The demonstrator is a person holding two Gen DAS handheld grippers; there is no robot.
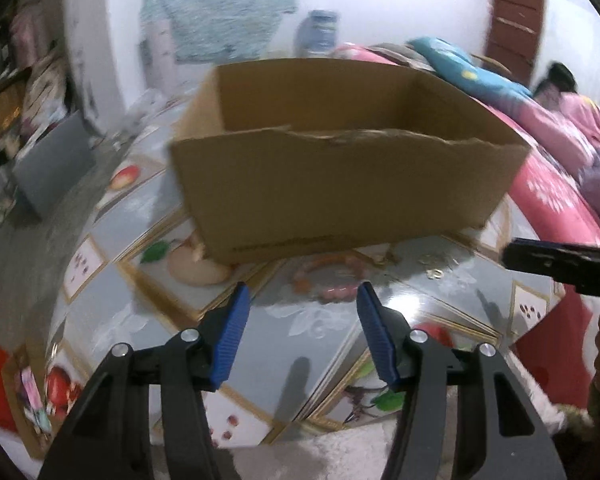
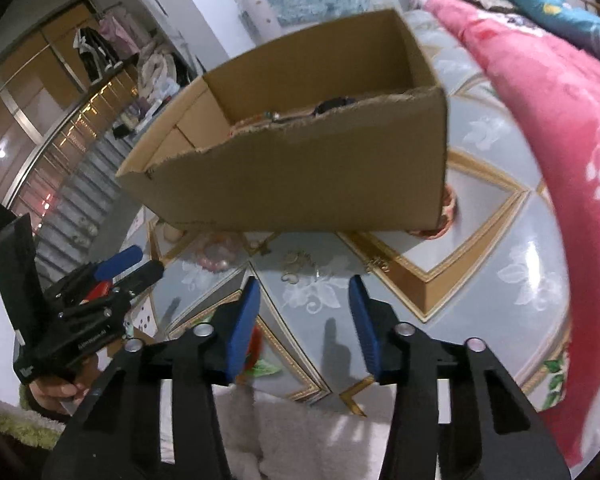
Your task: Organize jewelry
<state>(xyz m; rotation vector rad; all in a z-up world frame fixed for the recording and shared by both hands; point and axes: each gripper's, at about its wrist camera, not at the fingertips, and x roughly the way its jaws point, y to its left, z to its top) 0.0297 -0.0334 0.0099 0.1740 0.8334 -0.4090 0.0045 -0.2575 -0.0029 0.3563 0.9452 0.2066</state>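
Left wrist view: my left gripper [image 1: 302, 300] has jaws apart, nothing between, above a pink bead bracelet [image 1: 326, 276] on the patterned table [image 1: 440, 304] just before the cardboard box [image 1: 340, 184]. Right gripper [image 2: 303, 294] also apart, empty, near small gold pieces [image 2: 298, 268]; box holds some items.

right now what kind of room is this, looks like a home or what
Most likely a bedroom in a home. Floral quilts are heaped beside the patterned table, clothes hang on a rack, and a cardboard box sits on the table.
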